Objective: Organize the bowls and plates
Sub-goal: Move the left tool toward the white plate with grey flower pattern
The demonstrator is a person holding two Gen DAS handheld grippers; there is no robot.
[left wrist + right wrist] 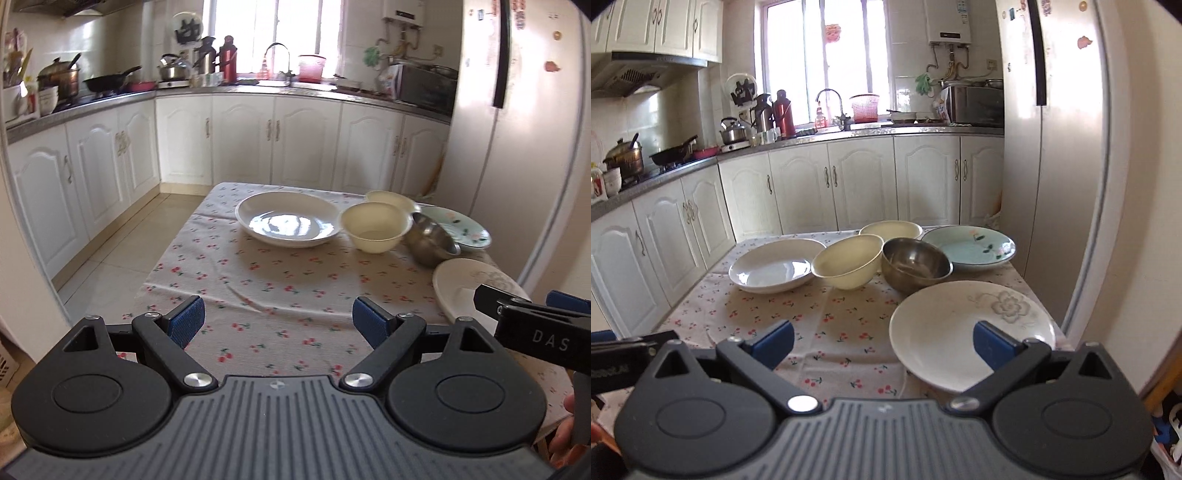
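Six dishes are out on the cherry-print tablecloth point(827, 325), all toward the far right part of the table. Far left there's a plain white plate point(774, 268), and touching its right edge is a cream bowl point(847, 266) that sits tilted. A second cream bowl point(891, 229) is right behind that one. Next over, the steel bowl point(916, 266) leans against the pale green flower plate point(969, 247) in the far right corner. Nearest on the right is a white plate with a grey flower print point(960, 332).

Left gripper point(277, 324) hovers over bare cloth at the near edge, jaws spread wide, nothing in them. Right gripper point(882, 345) is also wide open and empty, with its right finger point(991, 347) over the near part of the flower-print plate; can't tell if it's touching.
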